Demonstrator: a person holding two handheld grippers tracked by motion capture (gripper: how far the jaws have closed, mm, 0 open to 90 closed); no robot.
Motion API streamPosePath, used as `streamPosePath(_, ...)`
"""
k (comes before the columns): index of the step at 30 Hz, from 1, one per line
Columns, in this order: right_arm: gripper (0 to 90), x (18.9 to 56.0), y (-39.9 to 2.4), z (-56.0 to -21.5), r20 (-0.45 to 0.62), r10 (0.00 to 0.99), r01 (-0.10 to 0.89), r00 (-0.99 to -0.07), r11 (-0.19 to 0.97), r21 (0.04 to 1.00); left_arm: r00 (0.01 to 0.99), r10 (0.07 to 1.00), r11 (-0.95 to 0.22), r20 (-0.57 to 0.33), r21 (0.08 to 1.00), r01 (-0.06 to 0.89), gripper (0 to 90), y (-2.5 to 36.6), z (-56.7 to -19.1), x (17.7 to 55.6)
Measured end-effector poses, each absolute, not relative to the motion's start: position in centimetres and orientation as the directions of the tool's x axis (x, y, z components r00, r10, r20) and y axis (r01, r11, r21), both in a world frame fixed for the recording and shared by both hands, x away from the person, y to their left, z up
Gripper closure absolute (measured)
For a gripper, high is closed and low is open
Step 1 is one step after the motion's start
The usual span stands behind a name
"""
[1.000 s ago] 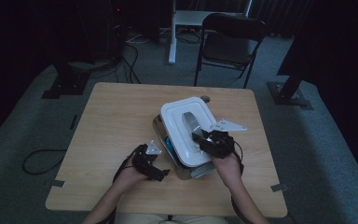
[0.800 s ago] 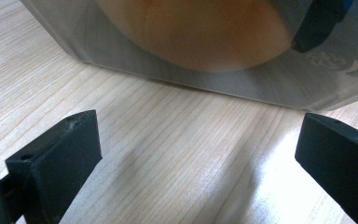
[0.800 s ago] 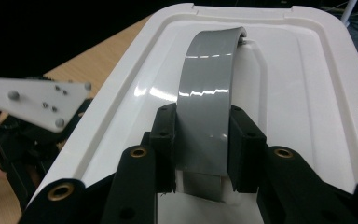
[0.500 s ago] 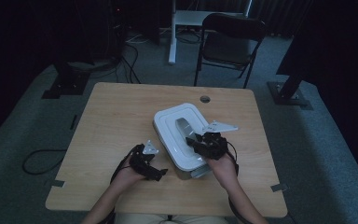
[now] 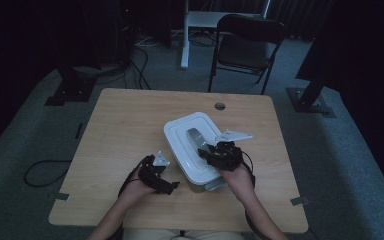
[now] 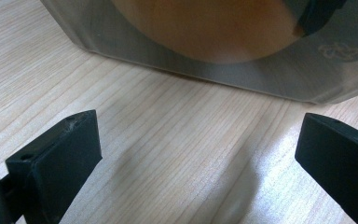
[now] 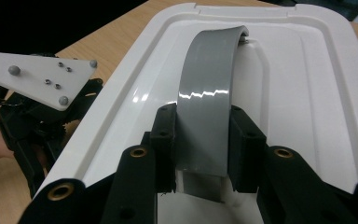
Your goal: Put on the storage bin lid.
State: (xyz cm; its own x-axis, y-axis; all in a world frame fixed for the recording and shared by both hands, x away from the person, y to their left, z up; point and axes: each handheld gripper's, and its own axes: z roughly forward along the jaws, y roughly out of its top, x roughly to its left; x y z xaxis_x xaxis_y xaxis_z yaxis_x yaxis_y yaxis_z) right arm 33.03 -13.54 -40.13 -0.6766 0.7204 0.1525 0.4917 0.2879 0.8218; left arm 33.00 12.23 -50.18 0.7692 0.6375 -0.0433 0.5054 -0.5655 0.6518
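Note:
A white rectangular lid [image 5: 182,142] [image 7: 307,93] with an arched grey handle [image 5: 195,136] [image 7: 209,88] lies on a grey container [image 5: 207,186] near the table's front middle. My right gripper [image 5: 207,152] [image 7: 200,149] is shut on the near end of that handle. My left gripper [image 5: 169,184] [image 6: 198,154] rests low over the wood just left of the container, open, with bare table between its jaws. The container's shiny grey wall [image 6: 214,51] is close ahead of it. In the right gripper view the left gripper [image 7: 32,116] sits beside the lid's left rim.
The wooden table [image 5: 125,125] has a cable hole [image 5: 220,106] near its far edge. A folding chair [image 5: 247,45] stands behind the table on grey carpet. Dark stands and cables lie to the left and right on the floor.
The lid, held up and tilted to the right a second ago, has come down and left onto the container. The left gripper has barely moved.

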Motion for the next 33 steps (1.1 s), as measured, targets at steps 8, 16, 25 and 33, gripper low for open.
streamPosePath(8,67.7,32.9,-13.0,-40.3,0.131,0.725,0.496,-0.676,0.317,0.808,0.765,0.642,-0.560,-0.050,0.651,0.513,0.9,12.2,-50.4,32.9)
streamPosePath(16,44.0,33.0,-14.1,-39.8,0.159,0.711,0.484,-0.685,0.280,0.829,0.758,0.650,-0.549,-0.055,0.657,0.518,0.8,12.4,-50.4,33.0)
streamPosePath(25,24.7,33.9,-17.6,-38.9,0.208,0.768,0.493,-0.606,0.156,0.856,0.752,0.656,-0.537,-0.061,0.662,0.522,0.8,12.6,-50.4,33.2)
streamPosePath(33,13.4,34.8,-20.5,-39.0,0.142,0.823,0.443,-0.550,0.143,0.885,0.749,0.659,-0.529,-0.066,0.667,0.524,0.9,12.6,-50.2,33.3)
